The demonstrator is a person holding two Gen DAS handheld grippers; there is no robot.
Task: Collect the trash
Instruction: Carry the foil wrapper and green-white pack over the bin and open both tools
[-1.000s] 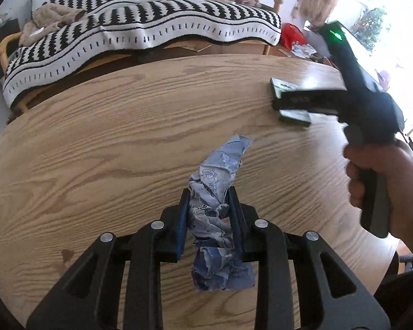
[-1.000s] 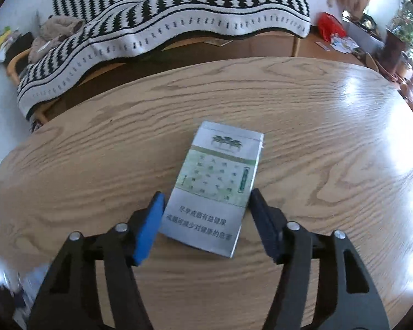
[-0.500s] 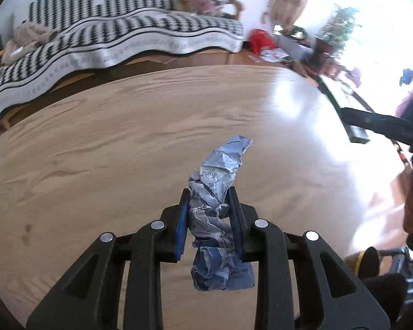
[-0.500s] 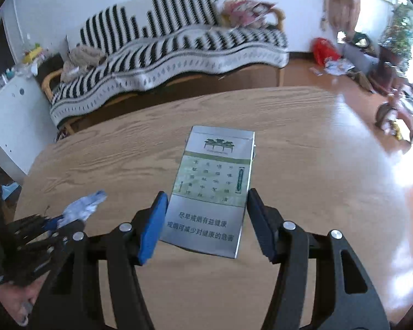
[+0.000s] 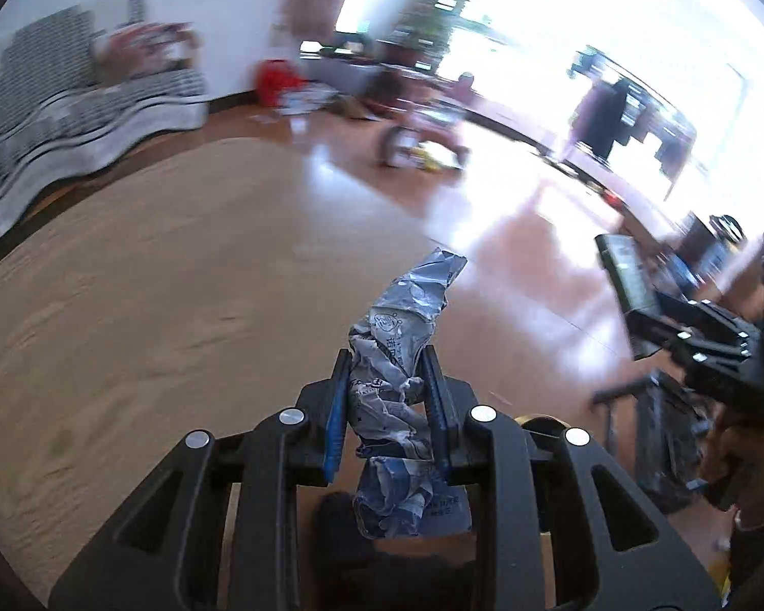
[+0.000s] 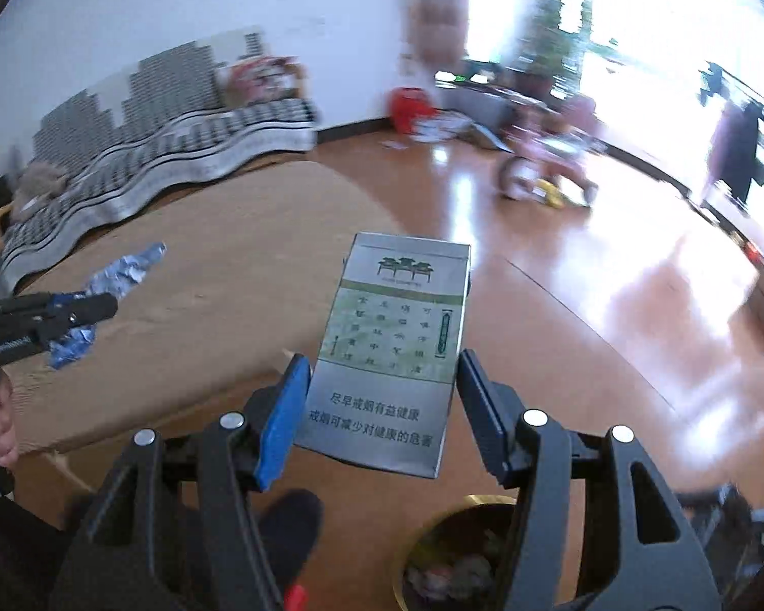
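Note:
My left gripper (image 5: 388, 374) is shut on a crumpled blue and white wrapper (image 5: 400, 356), held in the air past the round wooden table's edge (image 5: 178, 254). My right gripper (image 6: 384, 389) is shut on a grey and green cigarette pack (image 6: 397, 336), also lifted over the floor. In the right wrist view the left gripper (image 6: 81, 305) shows at the left with the wrapper (image 6: 122, 270) in it. In the left wrist view the right gripper (image 5: 636, 321) shows at the right, carrying the pack (image 5: 629, 275) edge-on. A gold-rimmed bin (image 6: 453, 555) with trash inside sits below the right gripper.
A sofa with a striped black and white blanket (image 6: 153, 122) stands behind the table. On the shiny wooden floor (image 6: 611, 280) are a red bag (image 6: 407, 107), scattered papers and a pink tricycle (image 6: 545, 163). The person's dark shoe (image 6: 290, 524) is near the bin.
Both grippers have swung right and upward off the table, carrying their trash out over the floor. The bin has come into view below. Neither grip has altered.

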